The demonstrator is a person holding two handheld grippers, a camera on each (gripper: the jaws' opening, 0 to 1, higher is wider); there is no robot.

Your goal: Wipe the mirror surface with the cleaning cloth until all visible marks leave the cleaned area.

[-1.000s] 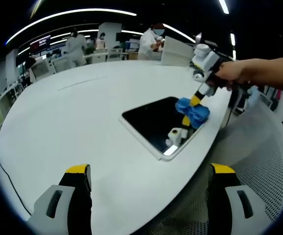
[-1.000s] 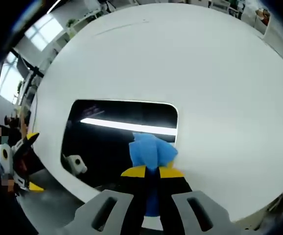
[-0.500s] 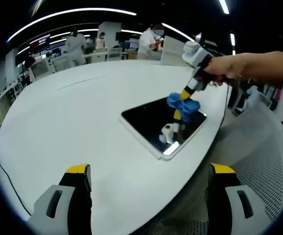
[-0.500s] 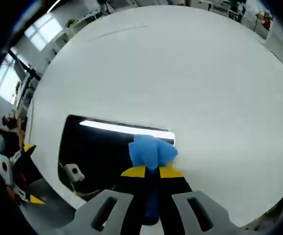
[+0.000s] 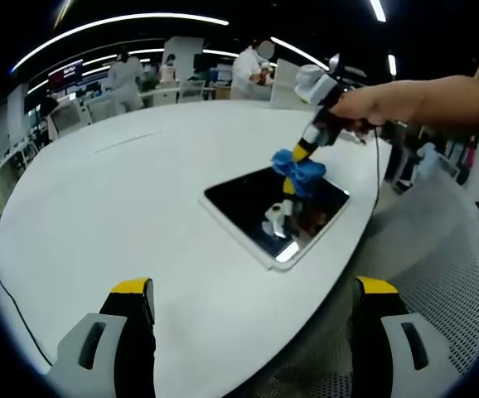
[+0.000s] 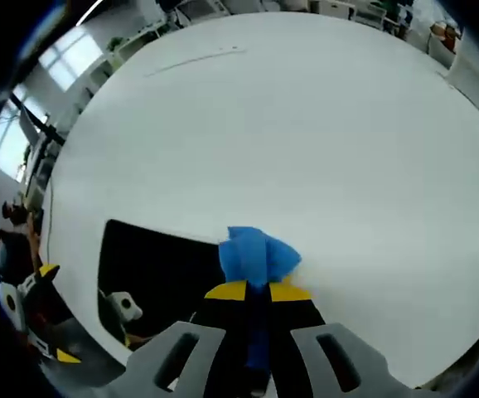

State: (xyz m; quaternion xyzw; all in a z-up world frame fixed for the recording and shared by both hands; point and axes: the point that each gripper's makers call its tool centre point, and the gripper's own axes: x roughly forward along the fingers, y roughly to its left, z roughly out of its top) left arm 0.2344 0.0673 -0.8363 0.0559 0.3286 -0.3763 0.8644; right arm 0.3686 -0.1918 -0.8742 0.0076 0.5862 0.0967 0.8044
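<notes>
The right gripper (image 6: 249, 292), clenched on the blue cloth (image 6: 256, 255), has slid it farther across the mirror (image 5: 273, 206) toward its far edge. The left gripper (image 5: 252, 332) hangs released over the white table (image 5: 123, 199), unmoved.

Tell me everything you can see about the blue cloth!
The blue cloth is bright blue, soft-looking and bunched into a crumpled wad. The right gripper has its yellow-tipped jaws shut on it, so the wad sticks out past the tips. In the left gripper view the cloth is pressed down at the far edge of the dark, shiny mirror, which lies flat on the white table.
</notes>
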